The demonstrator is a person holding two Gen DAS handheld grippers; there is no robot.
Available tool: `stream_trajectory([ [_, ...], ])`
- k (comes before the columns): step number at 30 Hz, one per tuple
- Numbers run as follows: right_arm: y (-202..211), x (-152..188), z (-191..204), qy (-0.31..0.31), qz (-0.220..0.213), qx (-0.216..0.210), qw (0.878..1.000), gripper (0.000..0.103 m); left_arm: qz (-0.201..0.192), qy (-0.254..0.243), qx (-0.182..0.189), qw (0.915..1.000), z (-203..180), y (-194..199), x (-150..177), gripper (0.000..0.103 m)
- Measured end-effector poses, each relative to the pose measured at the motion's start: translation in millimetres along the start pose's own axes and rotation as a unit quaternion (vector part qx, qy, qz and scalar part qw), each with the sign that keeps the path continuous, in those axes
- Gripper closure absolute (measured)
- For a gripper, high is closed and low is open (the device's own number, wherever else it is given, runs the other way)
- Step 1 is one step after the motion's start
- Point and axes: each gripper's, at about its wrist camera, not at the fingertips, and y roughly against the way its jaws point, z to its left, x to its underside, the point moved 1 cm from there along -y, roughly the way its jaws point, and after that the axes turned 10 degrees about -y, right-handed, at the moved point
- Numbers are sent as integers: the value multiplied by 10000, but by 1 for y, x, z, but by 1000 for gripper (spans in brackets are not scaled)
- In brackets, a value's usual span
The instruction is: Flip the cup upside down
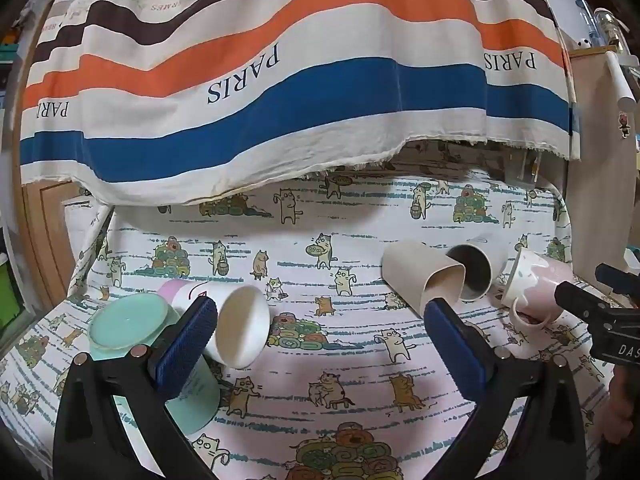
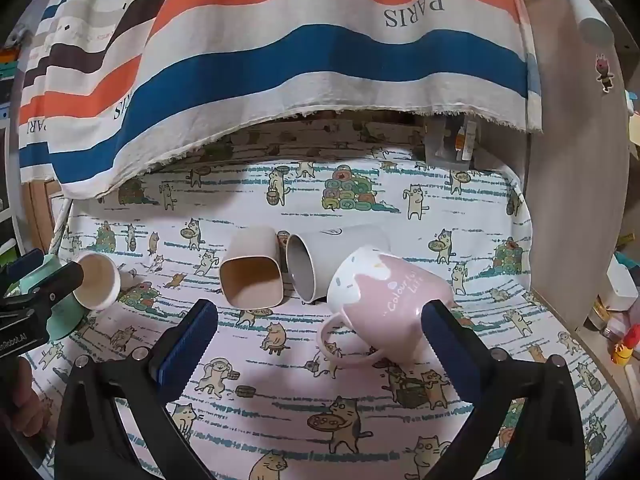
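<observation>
Several cups lie on a cat-print cloth (image 1: 320,380). A mint cup (image 1: 128,326) stands upside down at the left. A white paper cup (image 1: 236,324) lies on its side beside it, mouth toward me. A beige square cup (image 1: 420,276), a grey cup (image 1: 472,276) and a pink-white mug (image 1: 532,288) lie on their sides at the right. My left gripper (image 1: 320,316) is open and empty, its left finger beside the paper cup. My right gripper (image 2: 320,320) is open and empty, with the pink mug (image 2: 384,296) just ahead between its fingers, nearer the right one.
A striped "PARIS" cloth (image 1: 280,80) hangs over the back of the table. A wooden panel (image 2: 576,160) stands at the right edge, with small items (image 2: 620,344) beyond it. The beige cup (image 2: 252,276), grey cup (image 2: 320,264) and paper cup (image 2: 98,280) show in the right wrist view.
</observation>
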Motion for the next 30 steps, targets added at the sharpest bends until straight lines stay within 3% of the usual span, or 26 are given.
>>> stream_trajectory([
  [11,1,0,1,53,-60,55,10000,0,179,38,4,9998,-2,-3,0,0],
  [15,4,-2,3,157,-146,232,9995,0,-3,-10,82,10000,-4,-1,0,0],
  [22,21,0,11,344,-498,-57,9981,0,-8,-100,219,9997,-6,-3,0,0],
  [25,15,-2,5,164,-350,-199,9991,0,-60,-141,436,9989,-8,-2,0,0],
  [30,17,-2,5,161,-398,-207,9989,1,28,-126,164,9998,-8,-3,-1,0],
])
